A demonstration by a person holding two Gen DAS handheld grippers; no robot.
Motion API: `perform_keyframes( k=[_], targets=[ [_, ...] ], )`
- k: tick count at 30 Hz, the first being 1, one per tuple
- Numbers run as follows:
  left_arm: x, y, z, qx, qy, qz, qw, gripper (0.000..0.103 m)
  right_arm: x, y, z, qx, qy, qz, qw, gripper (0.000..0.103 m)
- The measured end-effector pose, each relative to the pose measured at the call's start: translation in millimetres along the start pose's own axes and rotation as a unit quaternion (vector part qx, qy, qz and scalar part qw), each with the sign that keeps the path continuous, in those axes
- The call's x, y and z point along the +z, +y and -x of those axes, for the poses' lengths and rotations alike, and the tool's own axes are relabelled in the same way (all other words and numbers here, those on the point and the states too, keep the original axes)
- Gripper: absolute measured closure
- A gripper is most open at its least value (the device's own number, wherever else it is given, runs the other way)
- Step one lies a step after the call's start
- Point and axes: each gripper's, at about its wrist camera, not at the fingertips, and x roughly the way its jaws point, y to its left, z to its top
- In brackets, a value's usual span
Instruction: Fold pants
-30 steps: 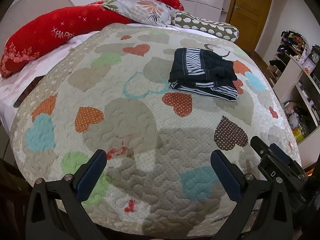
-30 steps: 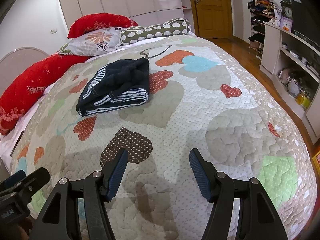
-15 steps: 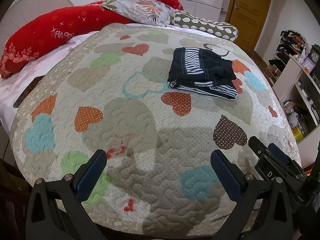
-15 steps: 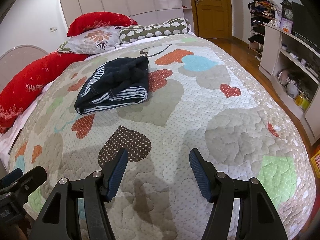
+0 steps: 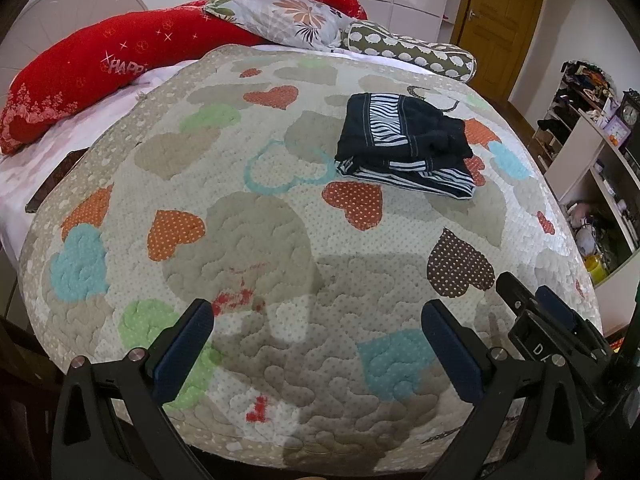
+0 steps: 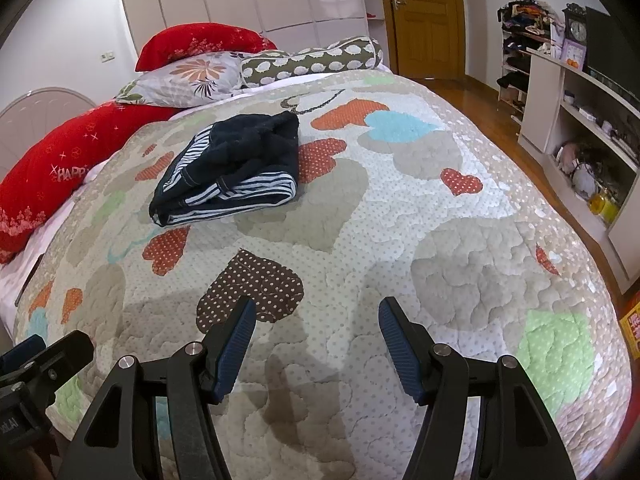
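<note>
Well apart from folded pants [image 5: 406, 148], both claws [image 5: 318, 324] [image 6: 316, 320] hover agape.

The bed [image 5: 280, 240] wears a heart-patterned quilt [image 6: 400, 216]; folded striped pants [image 5: 404, 148] lie on it, pillows [image 5: 288, 20] at its head.

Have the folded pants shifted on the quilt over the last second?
No. The pants lie in the same spot beside the red dotted heart; both grippers are open and well short of them.

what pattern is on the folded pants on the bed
Dark navy with white zebra-like stripes on the pants, clearest in the left wrist view.
</note>
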Motion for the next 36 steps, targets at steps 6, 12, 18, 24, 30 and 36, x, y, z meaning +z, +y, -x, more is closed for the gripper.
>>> perform_keyframes(
  k=[6, 12, 18, 24, 30, 36],
  targets=[
    [0.3, -0.4, 1.1, -0.001, -0.002, -0.001, 1.0, 0.0, -0.5, 1.4, 0.4, -0.001, 0.002, 0.0, 1.0, 0.035],
    [0.4, -1.0, 1.8, -0.003, -0.006, -0.004, 1.0, 0.0, -0.8, 1.7, 2.3, 0.0, -0.006, 0.002, 1.0, 0.035],
    [-0.5, -1.2, 2.0, -0.003, -0.001, -0.003, 1.0, 0.0, -1.8, 1.2, 1.2, -0.004, -0.005, 0.003, 1.0, 0.035],
    [-0.4, -0.8, 4.1, -0.004, -0.009, -0.005, 0.9999, 0.0, -2.2, 2.7, 3.2, -0.003, -0.009, 0.01, 1.0, 0.035],
    [-0.6, -0.4, 2.7, -0.006, -0.007, -0.005, 0.9999, 0.0, -2.8, 4.3, 2.4, -0.003, -0.009, 0.013, 1.0, 0.035],
    [-0.8, -0.3, 2.2, -0.006, -0.007, -0.006, 0.9999, 0.0, -3.3, 4.4, 2.1, -0.005, -0.012, 0.013, 1.0, 0.035]
  ],
)
